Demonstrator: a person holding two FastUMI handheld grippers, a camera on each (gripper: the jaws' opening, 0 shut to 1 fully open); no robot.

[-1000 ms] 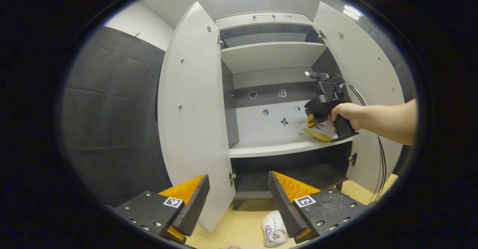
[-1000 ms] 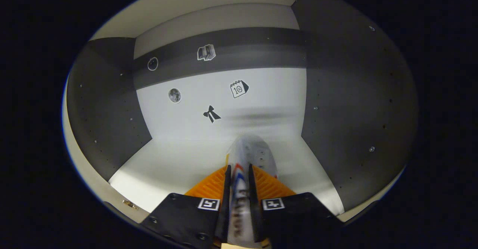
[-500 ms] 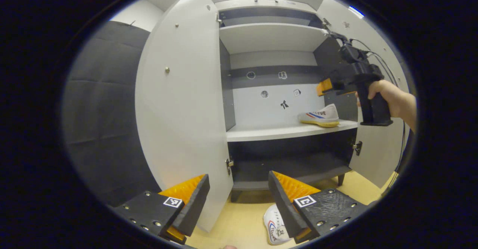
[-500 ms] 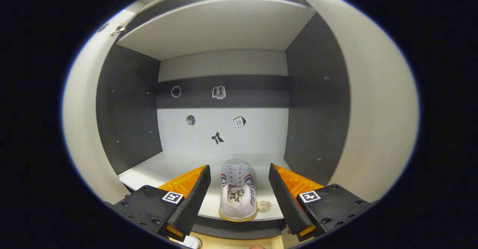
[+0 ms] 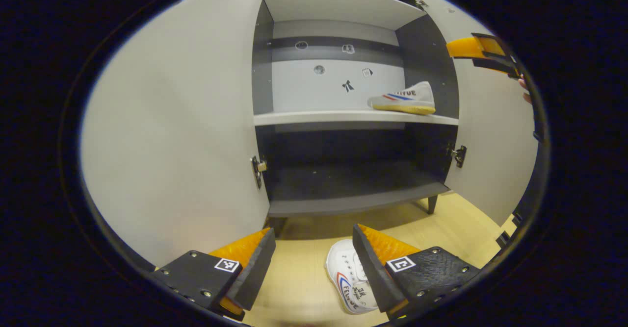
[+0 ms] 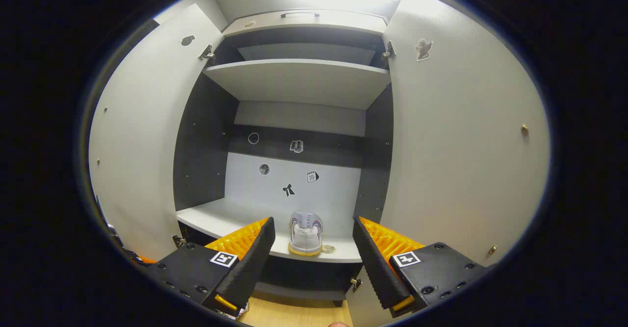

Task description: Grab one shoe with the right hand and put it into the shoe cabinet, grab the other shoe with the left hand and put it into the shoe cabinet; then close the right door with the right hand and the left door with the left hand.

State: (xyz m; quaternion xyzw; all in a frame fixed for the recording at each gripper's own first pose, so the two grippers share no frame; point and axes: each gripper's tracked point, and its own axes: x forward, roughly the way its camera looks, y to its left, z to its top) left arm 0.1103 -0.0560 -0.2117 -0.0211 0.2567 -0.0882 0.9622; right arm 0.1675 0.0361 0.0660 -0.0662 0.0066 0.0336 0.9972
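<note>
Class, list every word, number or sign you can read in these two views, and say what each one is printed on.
"10": on the calendar sticker on the cabinet's back wall.
"...UE": the end of the side lettering on the shoe on the shelf; its first letters are too blurred to read.
Shoe on the floor: the side and insole lettering is too small and distorted to read.
Bow sticker: a picture, no text.

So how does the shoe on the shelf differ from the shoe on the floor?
The shoe on the shelf sits inside the shoe cabinet, seen side-on, at the shelf's right end. The shoe on the floor lies outside, before the cabinet, seen from above, partly behind the left gripper's fingers. Both are white with red and blue stripes.
</note>
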